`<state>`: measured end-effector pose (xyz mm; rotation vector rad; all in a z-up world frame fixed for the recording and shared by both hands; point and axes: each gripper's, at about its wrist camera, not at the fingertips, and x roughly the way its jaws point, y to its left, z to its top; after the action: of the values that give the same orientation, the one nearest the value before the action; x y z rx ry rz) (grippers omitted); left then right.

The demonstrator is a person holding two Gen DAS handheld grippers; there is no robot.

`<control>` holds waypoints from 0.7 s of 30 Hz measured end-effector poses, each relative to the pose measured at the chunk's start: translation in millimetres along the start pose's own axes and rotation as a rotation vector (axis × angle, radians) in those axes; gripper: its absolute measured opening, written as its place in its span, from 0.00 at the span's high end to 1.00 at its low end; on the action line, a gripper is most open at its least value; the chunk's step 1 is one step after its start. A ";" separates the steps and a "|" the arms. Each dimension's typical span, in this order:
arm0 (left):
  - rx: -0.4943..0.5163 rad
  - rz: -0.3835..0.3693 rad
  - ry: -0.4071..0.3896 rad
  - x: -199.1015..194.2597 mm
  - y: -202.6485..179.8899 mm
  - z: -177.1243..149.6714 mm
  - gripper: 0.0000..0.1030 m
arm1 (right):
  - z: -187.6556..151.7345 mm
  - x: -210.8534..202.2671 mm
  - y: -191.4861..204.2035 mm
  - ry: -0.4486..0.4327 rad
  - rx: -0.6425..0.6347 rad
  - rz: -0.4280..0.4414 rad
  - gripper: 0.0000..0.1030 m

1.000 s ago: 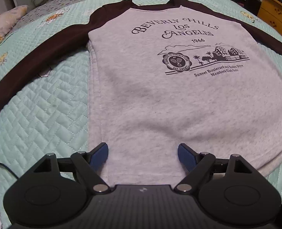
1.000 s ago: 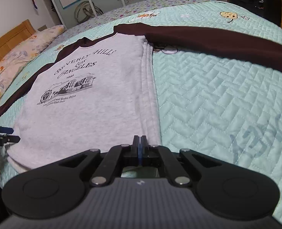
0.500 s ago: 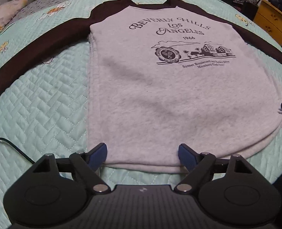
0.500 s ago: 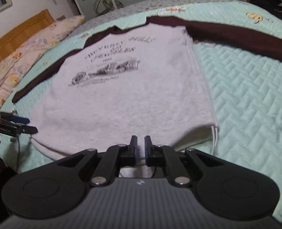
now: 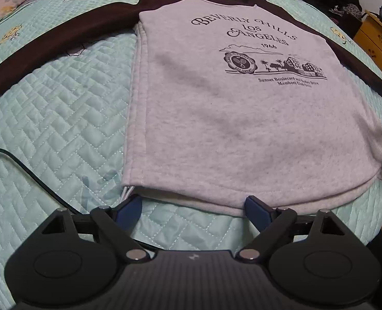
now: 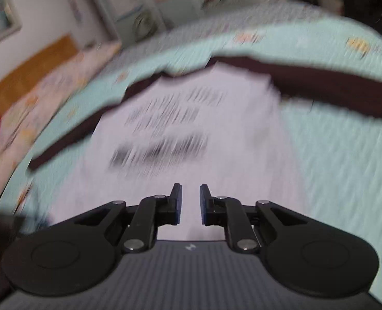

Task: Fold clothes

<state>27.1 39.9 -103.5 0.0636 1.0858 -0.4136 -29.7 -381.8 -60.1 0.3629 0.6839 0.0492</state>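
Taking the grey sweatshirt (image 5: 242,118) as my landmark: it lies flat and print-up on the mint quilted bedspread (image 5: 56,118), and nothing is folded that I can see. Far to its left a black cable (image 5: 28,170) snakes over the quilt. The sweatshirt's left dark-brown sleeve (image 5: 62,38) runs straight out from the shoulder, which I read as a deliberate spread, since a flat body with sleeves out gives clean fold lines. At the sweatshirt's near hem sits my left gripper (image 5: 193,206), its jaws spread wide and holding nothing; the left fingertip rests near the hem's left corner, where white drawstrings (image 5: 127,193) poke out, and the other sits further along the same edge. I judge it is lined up there because the hem is the natural place to pinch. Beyond the sweatshirt's right side the other dark sleeve (image 5: 371,77) runs off toward a yellow wooden dresser (image 5: 374,44). In the right wrist view everything is smeared by motion, so detail is poor. My right gripper (image 6: 191,206) hangs over the lower middle of the sweatshirt body (image 6: 191,134), jaws parted by a narrow gap with only grey cloth showing between them, gripping nothing. Whether this flat lay precedes folding or comes after a smoothing pass, I cannot tell.
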 end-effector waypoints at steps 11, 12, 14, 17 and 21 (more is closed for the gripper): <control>0.004 -0.059 -0.116 -17.9 -19.3 38.3 0.18 | 82.8 100.8 -32.0 -0.126 0.050 -0.119 0.82; 0.000 -0.057 -0.099 -8.1 -22.1 40.9 0.18 | 83.2 108.8 -35.8 -0.113 0.040 -0.102 0.82; -0.021 -0.072 -0.057 12.9 -23.7 42.0 0.18 | 78.9 139.0 -59.8 0.036 0.090 -0.130 0.84; -0.014 -0.047 -0.022 30.5 -26.2 35.3 0.17 | 74.1 143.6 -91.6 0.097 0.212 -0.114 1.00; 0.041 -0.040 -0.027 36.1 -32.0 29.1 0.11 | 80.5 120.0 -71.3 0.037 0.156 -0.142 0.95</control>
<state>54.6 -7.5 -116.3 0.0720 1.0537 -0.4718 108.6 -454.1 -100.1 0.4626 0.7508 -0.1332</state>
